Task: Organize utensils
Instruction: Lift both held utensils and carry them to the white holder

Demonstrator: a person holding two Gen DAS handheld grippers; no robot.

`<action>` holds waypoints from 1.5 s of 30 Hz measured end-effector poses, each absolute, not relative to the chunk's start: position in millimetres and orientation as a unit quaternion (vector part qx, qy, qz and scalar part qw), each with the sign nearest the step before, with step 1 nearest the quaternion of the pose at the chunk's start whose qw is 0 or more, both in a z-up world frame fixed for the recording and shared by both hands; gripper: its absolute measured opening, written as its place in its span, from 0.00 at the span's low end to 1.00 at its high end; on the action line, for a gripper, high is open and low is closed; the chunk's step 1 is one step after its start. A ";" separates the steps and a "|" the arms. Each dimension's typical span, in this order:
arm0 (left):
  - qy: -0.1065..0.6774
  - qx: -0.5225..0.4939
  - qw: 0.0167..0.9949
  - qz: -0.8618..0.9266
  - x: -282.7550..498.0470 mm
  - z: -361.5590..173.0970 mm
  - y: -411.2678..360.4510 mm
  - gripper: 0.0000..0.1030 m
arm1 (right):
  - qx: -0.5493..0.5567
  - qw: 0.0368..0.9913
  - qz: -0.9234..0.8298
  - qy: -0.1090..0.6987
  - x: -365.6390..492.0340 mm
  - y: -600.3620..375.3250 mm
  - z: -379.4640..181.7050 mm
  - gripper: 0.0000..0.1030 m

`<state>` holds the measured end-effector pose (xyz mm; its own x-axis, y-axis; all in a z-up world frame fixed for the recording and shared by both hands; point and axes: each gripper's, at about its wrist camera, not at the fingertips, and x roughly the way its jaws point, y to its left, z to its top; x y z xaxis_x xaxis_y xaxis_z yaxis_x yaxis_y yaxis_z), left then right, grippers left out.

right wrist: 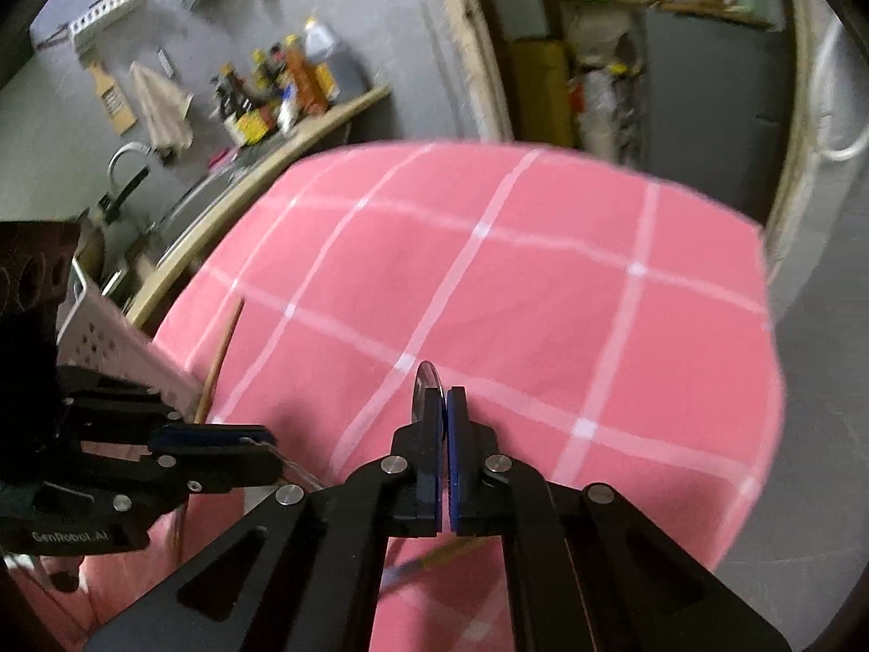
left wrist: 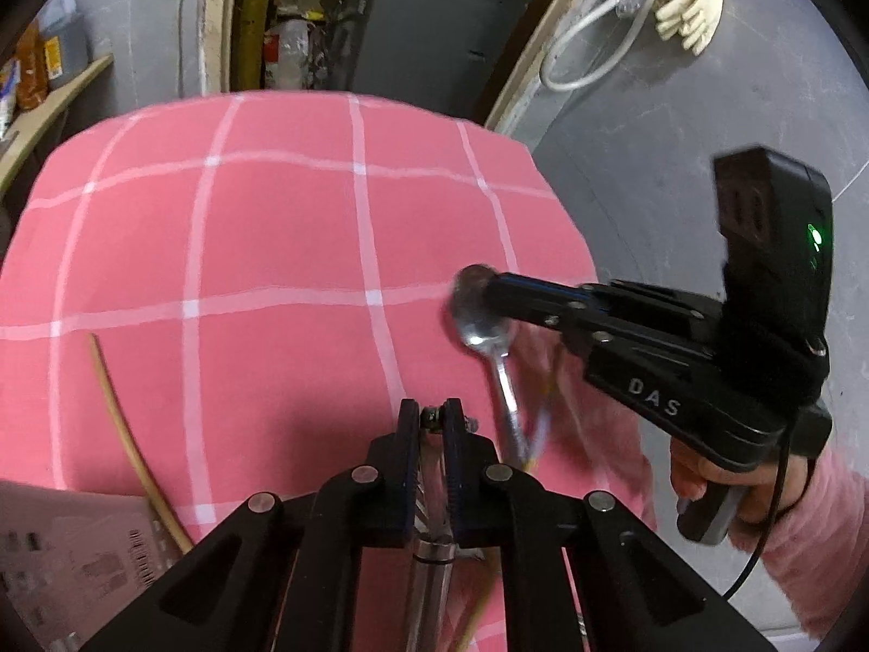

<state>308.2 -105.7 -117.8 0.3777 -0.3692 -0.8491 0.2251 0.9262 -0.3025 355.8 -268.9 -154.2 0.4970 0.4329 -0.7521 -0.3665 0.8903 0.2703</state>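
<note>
My right gripper [left wrist: 491,288] [right wrist: 445,396] is shut on the bowl of a steel spoon [left wrist: 483,326], held above the pink checked tablecloth [left wrist: 271,244] with its handle hanging down. In the right wrist view only the bowl's rim [right wrist: 426,380] shows above the fingers. My left gripper [left wrist: 432,418] [right wrist: 266,434] is shut on a metal utensil [left wrist: 432,549] that runs back between its fingers; what kind it is I cannot tell. A wooden chopstick [left wrist: 125,434] [right wrist: 220,358] lies on the cloth at the left. A blurred yellow and blue utensil [right wrist: 434,559] lies below the right gripper.
A white perforated basket [left wrist: 70,554] [right wrist: 119,348] stands at the table's left edge. Beyond it are a tap [right wrist: 125,163] and a shelf with bottles [right wrist: 282,92]. A hand in a pink sleeve [left wrist: 706,478] holds the right gripper. The table's far and right edges drop to grey floor.
</note>
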 end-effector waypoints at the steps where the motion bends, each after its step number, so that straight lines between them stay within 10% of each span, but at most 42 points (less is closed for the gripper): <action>1: 0.522 -0.069 0.831 -0.176 304.9 -113.9 -103.2 0.08 | 0.038 0.874 0.219 0.433 352.5 -271.8 -147.4 0.02; 27: 0.253 -0.063 0.963 -0.065 250.5 58.4 -29.3 0.08 | 0.046 0.971 0.136 0.189 289.2 -234.6 50.4 0.02; 45: 0.184 -0.071 0.980 -0.022 191.3 78.9 51.7 0.08 | 0.001 0.978 0.171 0.117 222.5 -117.7 89.5 0.02</action>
